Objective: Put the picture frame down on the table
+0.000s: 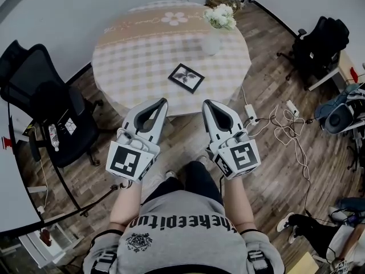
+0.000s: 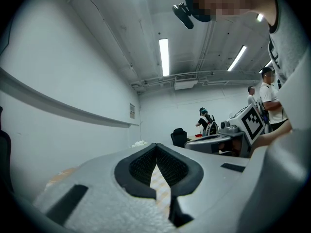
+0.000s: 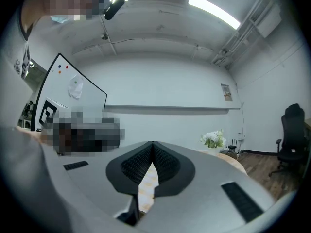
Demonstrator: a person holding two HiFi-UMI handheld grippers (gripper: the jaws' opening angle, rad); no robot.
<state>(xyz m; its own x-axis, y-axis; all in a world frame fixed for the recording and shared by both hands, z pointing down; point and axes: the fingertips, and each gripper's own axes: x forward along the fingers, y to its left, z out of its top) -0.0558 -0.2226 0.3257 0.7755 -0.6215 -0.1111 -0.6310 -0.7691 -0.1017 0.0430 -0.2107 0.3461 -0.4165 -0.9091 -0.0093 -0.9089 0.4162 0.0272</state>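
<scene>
Frame (image 1: pixel 186 77) lies flat on the table (image 1: pixel 131 67), on the side near the person & apart from the flower vase (image 1: pixel 211 41), w/ left gripper (image 1: pixel 162 103) & right gripper (image 1: pixel 207 104) side by side at the table edge, both w/ tips closed together, holding nothing.

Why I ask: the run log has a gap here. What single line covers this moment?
picture frame: flat on table | left gripper: shut, empty, short of table | right gripper: shut, empty, short of table
</scene>
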